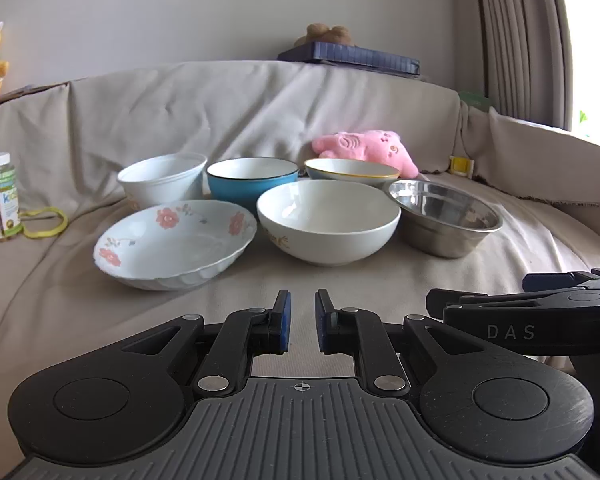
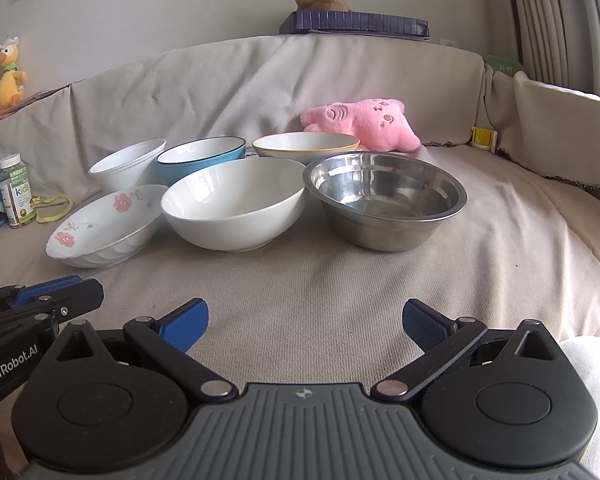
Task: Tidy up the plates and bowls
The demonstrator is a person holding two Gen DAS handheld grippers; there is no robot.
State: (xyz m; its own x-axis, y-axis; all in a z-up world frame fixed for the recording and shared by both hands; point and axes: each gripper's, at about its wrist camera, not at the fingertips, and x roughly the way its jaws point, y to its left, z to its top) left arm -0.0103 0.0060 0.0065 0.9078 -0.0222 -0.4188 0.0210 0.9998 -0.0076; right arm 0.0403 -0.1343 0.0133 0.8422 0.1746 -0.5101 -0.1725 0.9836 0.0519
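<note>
Six bowls are sitting in two rows mid-frame on the covered sofa [image 1: 340,120], none yet stacked. The left gripper [image 1: 302,322] is waiting at lower centre, fingers clenched on nothing; the right gripper [image 2: 305,322] is waiting with fingers released. Pinching the steel bowl [image 2: 384,200] by its near rim probably suits nesting best.

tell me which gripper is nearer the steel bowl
Right. The right gripper sits almost straight in front of the steel bowl; the left gripper sits further left, facing the big white bowl.
</note>
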